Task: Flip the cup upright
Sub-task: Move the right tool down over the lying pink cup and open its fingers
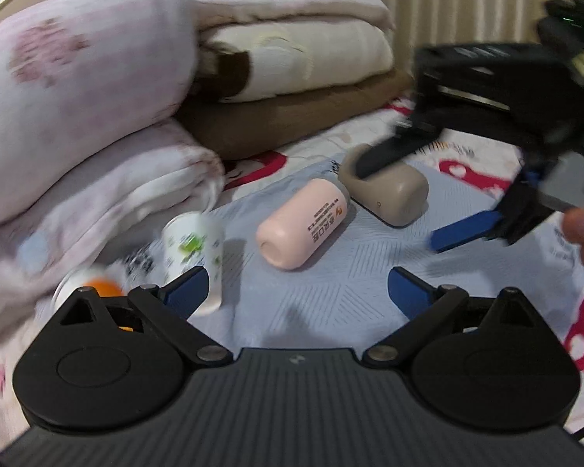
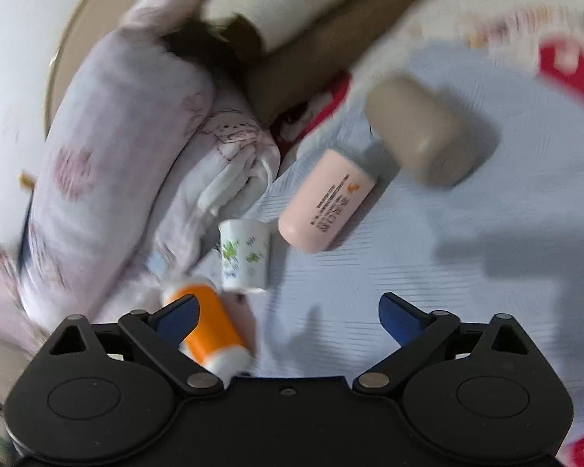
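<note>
Several cups lie on a pale blue mat (image 1: 331,292) on a bed. A taupe cup (image 1: 385,190) lies on its side, mouth towards the back left; it also shows in the right wrist view (image 2: 420,132). A pink cup (image 1: 303,223) lies on its side beside it (image 2: 325,200). A white floral cup (image 1: 194,249) stands mouth down (image 2: 245,258). An orange and white cup (image 2: 210,330) lies at the left. My left gripper (image 1: 296,290) is open and empty, short of the pink cup. My right gripper (image 2: 288,317) is open and empty; in the left wrist view (image 1: 420,190) it hovers by the taupe cup.
Folded quilts and pillows (image 1: 97,116) are stacked at the back left, close to the white and orange cups. A brown cushion (image 1: 292,116) lies under a cream blanket. A curtain (image 1: 467,7) hangs behind. The bed sheet (image 1: 467,171) has red patterns.
</note>
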Motion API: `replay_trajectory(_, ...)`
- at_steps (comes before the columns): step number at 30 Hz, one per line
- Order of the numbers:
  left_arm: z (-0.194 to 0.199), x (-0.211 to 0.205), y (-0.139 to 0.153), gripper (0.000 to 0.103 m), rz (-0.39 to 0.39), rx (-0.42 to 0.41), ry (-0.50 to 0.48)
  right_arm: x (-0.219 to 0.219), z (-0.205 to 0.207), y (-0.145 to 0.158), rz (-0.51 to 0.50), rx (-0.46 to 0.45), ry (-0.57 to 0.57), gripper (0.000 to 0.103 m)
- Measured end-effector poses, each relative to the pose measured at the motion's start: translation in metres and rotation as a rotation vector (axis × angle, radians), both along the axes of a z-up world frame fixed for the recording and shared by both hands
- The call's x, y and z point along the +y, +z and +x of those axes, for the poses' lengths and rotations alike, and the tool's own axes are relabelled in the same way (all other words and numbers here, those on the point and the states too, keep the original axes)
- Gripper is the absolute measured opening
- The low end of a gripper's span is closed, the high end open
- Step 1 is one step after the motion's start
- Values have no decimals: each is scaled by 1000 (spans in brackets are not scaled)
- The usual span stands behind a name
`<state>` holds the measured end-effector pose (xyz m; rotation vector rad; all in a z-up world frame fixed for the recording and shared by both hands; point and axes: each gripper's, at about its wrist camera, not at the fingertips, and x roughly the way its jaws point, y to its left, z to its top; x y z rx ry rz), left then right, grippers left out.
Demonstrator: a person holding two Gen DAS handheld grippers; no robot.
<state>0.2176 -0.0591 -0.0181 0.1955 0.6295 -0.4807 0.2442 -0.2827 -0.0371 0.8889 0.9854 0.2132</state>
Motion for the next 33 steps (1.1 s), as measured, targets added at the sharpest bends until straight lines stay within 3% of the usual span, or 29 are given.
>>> replay_trajectory(3, 23, -16, -7, 99, 63, -21, -66, -6, 20, -24, 107, 21, -30, 96)
replay_trajectory(6, 43, -29, -17, 97, 104, -9, -85, -4, 32, -42, 64, -24, 1, 93)
replay_trajectory(10, 63, -43, -25, 95, 136, 8, -131, -17, 44, -68, 163, 18, -61, 90)
replay_trajectory(15, 73, -59, -29, 93, 203, -52, -174, -19, 54, -68, 153, 32, -47, 89)
replay_trajectory(18, 77, -67, -32, 93, 208, -27, -213, -22, 63, -63, 94, 1, -37, 89)
replay_trajectory(23, 95, -71, -40, 92, 233, -12, -235, -32, 72, -78, 213, 37, -63, 88)
replay_trajectory(24, 99, -70, -41, 87, 227, 2, -232, -33, 72, -82, 249, 47, -68, 86)
replay_trajectory(25, 104, -69, -41, 73, 222, 26, -237, -34, 72, -84, 275, 56, -70, 86)
replay_trajectory(26, 108, -69, -41, 70, 218, 50, -248, -34, 71, -86, 290, 61, -64, 85)
replay_trajectory(33, 113, -68, -38, 67, 206, 80, -301, -24, 77, -91, 280, 49, -44, 84)
